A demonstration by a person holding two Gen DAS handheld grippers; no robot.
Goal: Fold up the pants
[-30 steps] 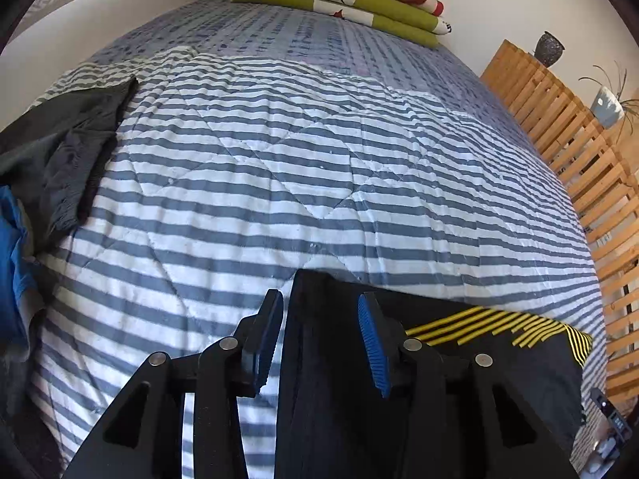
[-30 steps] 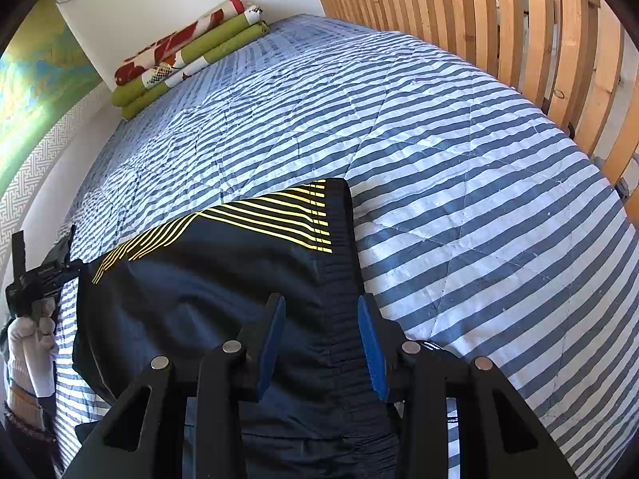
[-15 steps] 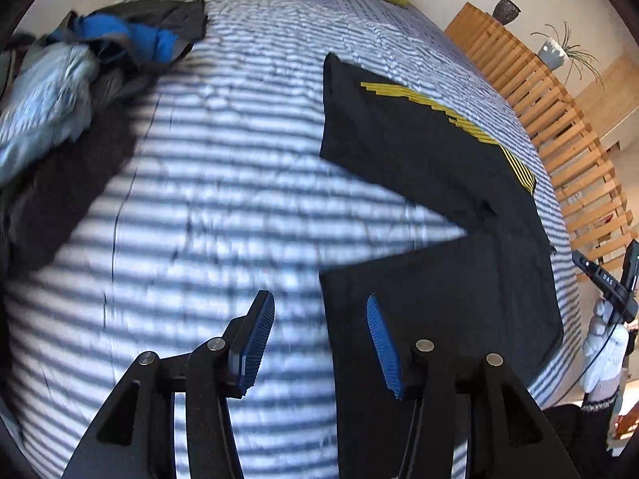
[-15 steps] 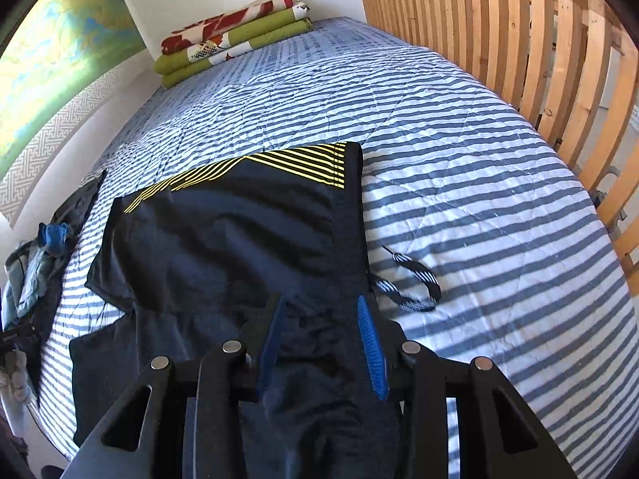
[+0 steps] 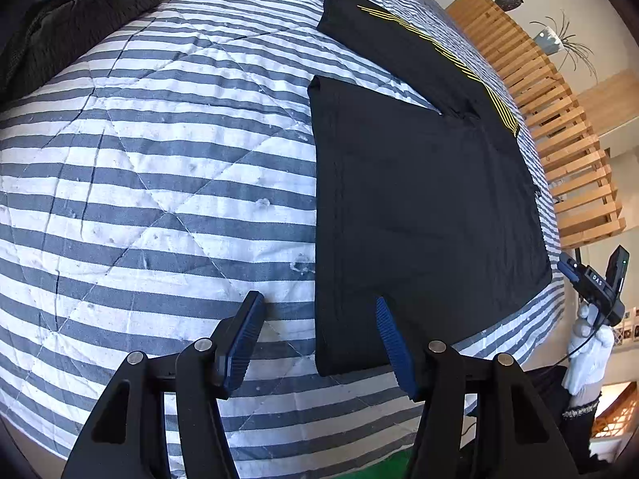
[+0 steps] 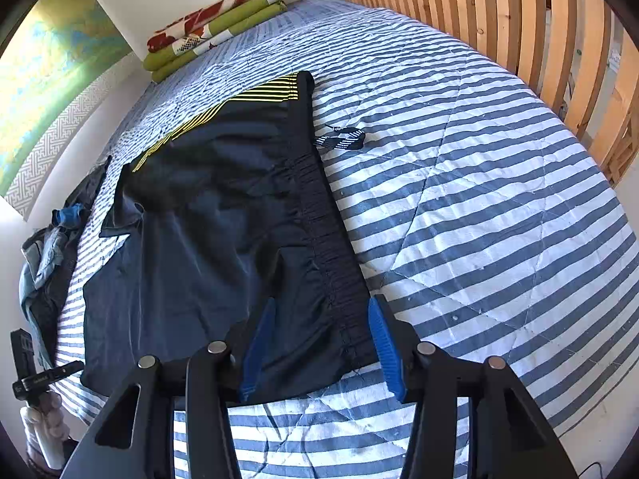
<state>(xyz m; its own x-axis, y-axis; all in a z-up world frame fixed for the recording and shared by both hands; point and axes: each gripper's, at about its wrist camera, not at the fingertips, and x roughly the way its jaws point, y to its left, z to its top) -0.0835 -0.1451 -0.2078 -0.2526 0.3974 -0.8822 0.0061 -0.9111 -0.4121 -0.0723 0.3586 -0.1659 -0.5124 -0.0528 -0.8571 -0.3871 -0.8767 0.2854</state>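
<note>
Both my tools slid back to the near edge of the bed (image 5: 151, 167), jaws just opening. My left tool (image 5: 317, 339) gapes over the hem of the black pants (image 5: 419, 199), my right tool (image 6: 315, 339) over the waistband, ready to pinch corners for folding.

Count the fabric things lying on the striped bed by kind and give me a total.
Black pants with yellow stripes, laid flat: 1
Folded green and red patterned blankets, stacked at the far end: 1 stack
Heap of dark and blue clothes at the bed's edge: 1 heap
Blue and white striped quilt underneath: 1
Total: 4
</note>
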